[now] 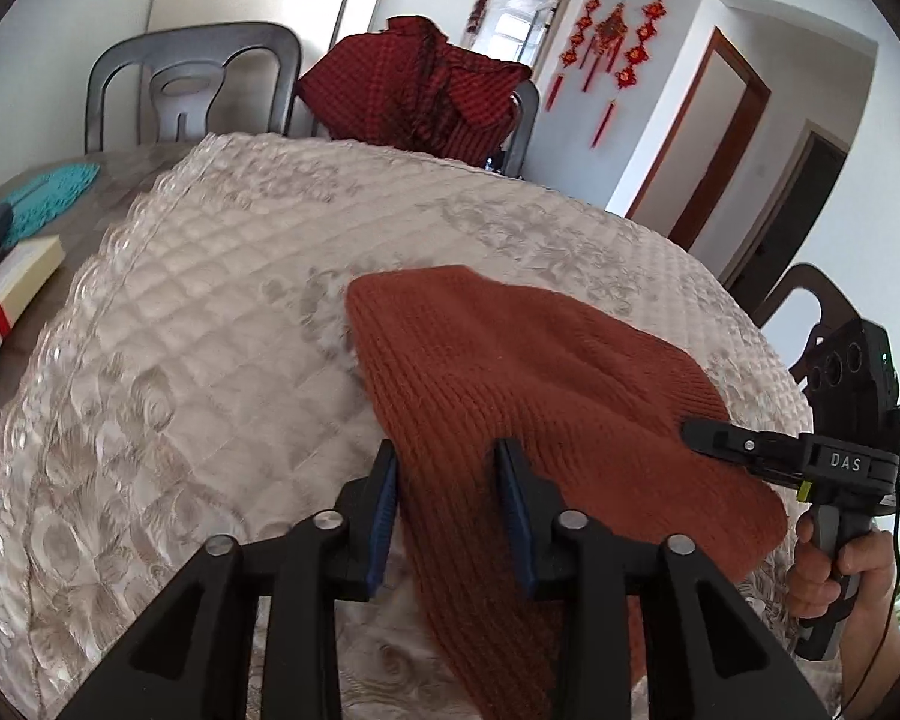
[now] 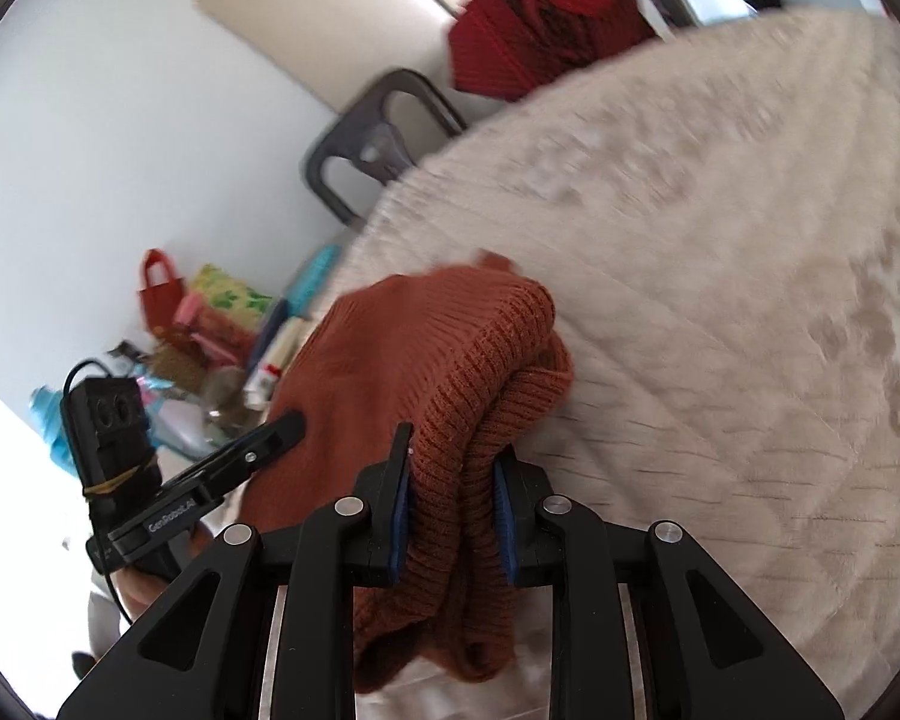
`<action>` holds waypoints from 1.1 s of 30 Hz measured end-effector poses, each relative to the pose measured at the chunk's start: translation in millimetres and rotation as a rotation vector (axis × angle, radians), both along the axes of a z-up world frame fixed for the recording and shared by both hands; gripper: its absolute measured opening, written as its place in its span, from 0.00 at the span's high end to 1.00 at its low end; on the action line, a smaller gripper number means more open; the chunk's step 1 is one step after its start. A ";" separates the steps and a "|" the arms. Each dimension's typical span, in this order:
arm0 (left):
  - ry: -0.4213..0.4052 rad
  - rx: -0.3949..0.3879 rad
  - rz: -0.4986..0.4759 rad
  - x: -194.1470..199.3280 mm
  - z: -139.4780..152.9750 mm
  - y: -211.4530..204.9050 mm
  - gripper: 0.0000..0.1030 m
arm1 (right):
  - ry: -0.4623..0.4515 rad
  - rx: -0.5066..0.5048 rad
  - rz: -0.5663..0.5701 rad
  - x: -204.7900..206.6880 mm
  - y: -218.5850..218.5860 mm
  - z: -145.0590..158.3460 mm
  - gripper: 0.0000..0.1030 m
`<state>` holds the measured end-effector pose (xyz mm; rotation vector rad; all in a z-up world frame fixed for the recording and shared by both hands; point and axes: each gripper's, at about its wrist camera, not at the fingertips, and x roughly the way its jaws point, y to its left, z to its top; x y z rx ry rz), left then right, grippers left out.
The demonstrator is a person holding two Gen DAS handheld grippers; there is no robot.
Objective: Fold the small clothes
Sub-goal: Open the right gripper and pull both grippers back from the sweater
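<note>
A rust-orange knitted garment [image 1: 528, 384] lies on the quilted beige tablecloth [image 1: 210, 300] near the table's front edge. My left gripper [image 1: 450, 468] is shut on its near left edge, cloth between the blue pads. My right gripper [image 2: 453, 468] is shut on a bunched fold of the same garment [image 2: 450, 348] and holds it up off the cloth. The right gripper also shows in the left wrist view [image 1: 726, 438] at the garment's right edge. The left gripper shows in the right wrist view [image 2: 270, 432] at the garment's left side.
A dark red checked garment [image 1: 414, 90] hangs over a chair at the far side. A grey chair [image 1: 192, 84] stands at the far left. A book [image 1: 12, 288] and a teal mat [image 1: 48, 192] lie on the table's left. Bags [image 2: 198, 312] sit on the floor.
</note>
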<state>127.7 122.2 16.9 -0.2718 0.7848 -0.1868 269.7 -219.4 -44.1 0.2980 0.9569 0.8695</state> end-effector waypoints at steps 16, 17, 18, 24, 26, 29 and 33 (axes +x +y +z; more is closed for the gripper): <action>0.014 0.187 0.068 -53.5 3.2 -35.6 0.63 | -0.308 -0.288 0.081 -73.1 4.3 25.5 0.80; 0.011 0.186 0.074 -55.4 4.7 -35.9 0.63 | -0.290 -0.313 0.076 -70.5 5.0 18.7 0.80; 0.005 0.185 0.079 -59.1 7.0 -36.1 0.63 | -0.274 -0.308 0.073 -69.6 1.9 16.4 0.80; -0.004 0.227 0.108 -76.0 11.2 -40.7 0.63 | -0.324 -0.315 0.075 -89.7 -10.5 26.3 0.80; 0.016 0.235 0.118 -79.9 7.1 -42.7 0.60 | -0.331 -0.341 0.080 -95.3 -10.5 23.8 0.78; 0.056 0.246 0.129 -82.3 -2.3 -43.8 0.55 | -0.331 -0.407 0.086 -99.0 -6.3 12.7 0.68; 0.095 0.242 0.136 -86.1 -12.9 -42.8 0.54 | -0.327 -0.475 0.078 -99.6 -3.5 0.4 0.60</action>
